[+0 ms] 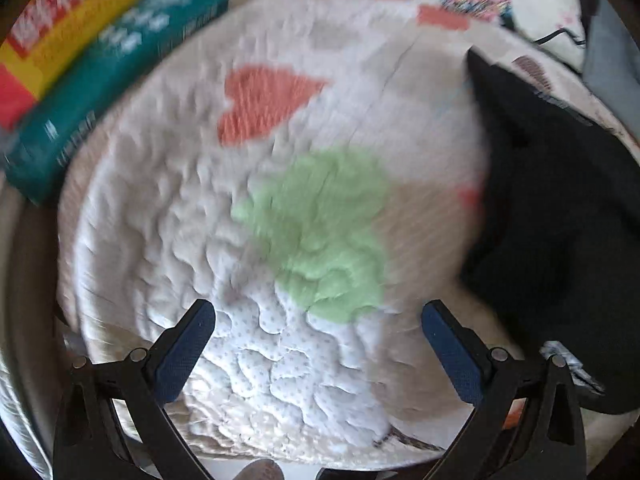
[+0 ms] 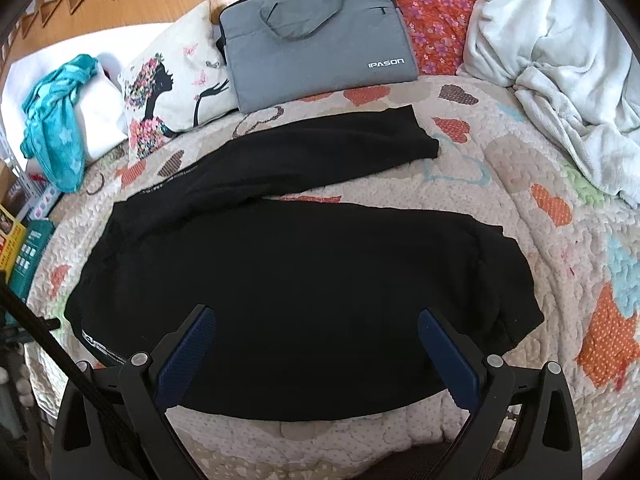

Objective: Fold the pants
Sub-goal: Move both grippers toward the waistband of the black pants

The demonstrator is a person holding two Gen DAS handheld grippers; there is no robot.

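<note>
— What lies ahead of the right gripper?

— A grey fabric laptop bag marked IPASON [image 2: 320, 36], far ahead. Just left of it leans a white cushion printed with a black silhouette and flowers [image 2: 176, 80].

— Further left?

— A teal star-patterned cloth [image 2: 56, 128] draped over something white. Far right, a crumpled white fleece blanket [image 2: 560, 60].

— And under it all?

— A quilted cream bedspread with coloured hearts [image 1: 280, 240]. Left of the left gripper sit a teal box [image 1: 112, 80] and a yellow box [image 1: 64, 28], side by side.

We see bare quilt [image 2: 500, 160] along the bed's right side, while boxes [image 1: 100, 80] crowd its left edge and a laptop bag [image 2: 320, 36] its far edge.
</note>
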